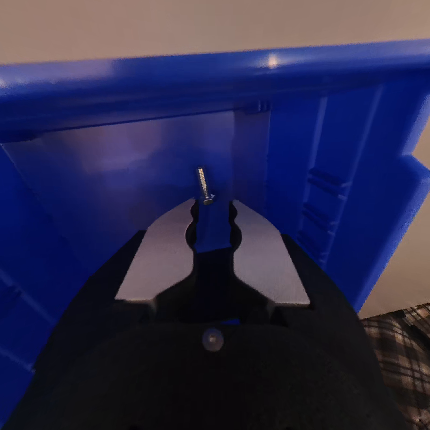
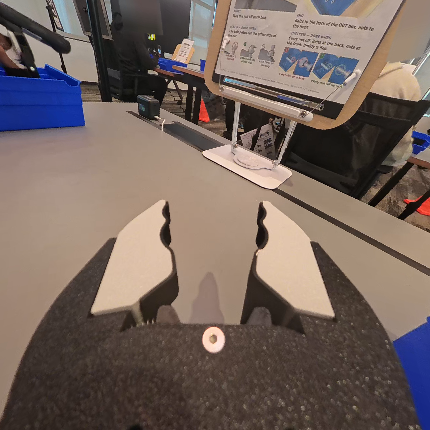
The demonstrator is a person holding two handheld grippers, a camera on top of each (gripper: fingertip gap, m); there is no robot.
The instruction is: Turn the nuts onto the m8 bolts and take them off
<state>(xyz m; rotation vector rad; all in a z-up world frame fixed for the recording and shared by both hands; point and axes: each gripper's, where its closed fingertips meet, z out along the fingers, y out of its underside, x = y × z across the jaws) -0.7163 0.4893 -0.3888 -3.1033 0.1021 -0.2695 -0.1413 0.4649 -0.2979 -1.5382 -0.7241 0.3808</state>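
Left gripper (image 1: 212, 204) narrow beneath 1 bolt (image 1: 204, 186), threads pointing up; right gripper (image 2: 213, 209) wide.

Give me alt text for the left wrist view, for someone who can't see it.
The left gripper, jaws slightly apart, reaches into a blue plastic bin toward a single silver hex-head bolt just past its fingertips. No nut shows on the bolt's thread. A patch of plaid fabric fills the lower right corner.
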